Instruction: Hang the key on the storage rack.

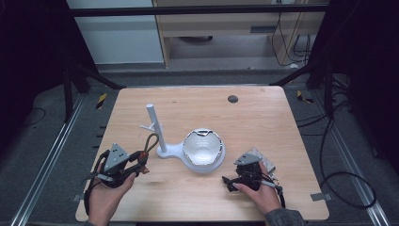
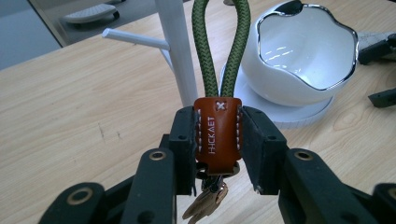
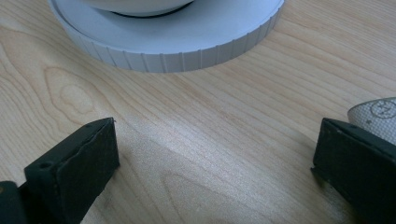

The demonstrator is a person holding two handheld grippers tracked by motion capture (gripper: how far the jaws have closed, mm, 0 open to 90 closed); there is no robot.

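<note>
My left gripper (image 1: 141, 162) (image 2: 217, 135) is shut on a keychain's brown leather tab (image 2: 217, 130). Its green rope loop (image 2: 223, 42) (image 1: 151, 140) points up toward the white stand's post (image 1: 155, 127) (image 2: 180, 51), and brass keys (image 2: 205, 203) hang below the jaws. The stand has a side peg (image 2: 135, 39) and a round base (image 1: 171, 150). A white bowl with a chrome rim (image 1: 203, 147) (image 2: 303, 56) sits on a white disc (image 3: 177, 32) joined to the stand. My right gripper (image 1: 229, 182) (image 3: 215, 154) stands open just above the table, right of the bowl, with nothing between its jaws.
The wooden table (image 1: 263, 122) has a dark round hole (image 1: 232, 99) near its far edge. A clear, shiny packet (image 1: 259, 155) lies under my right hand. A patterned grey-white object (image 3: 373, 116) peeks past the right jaw in the right gripper view.
</note>
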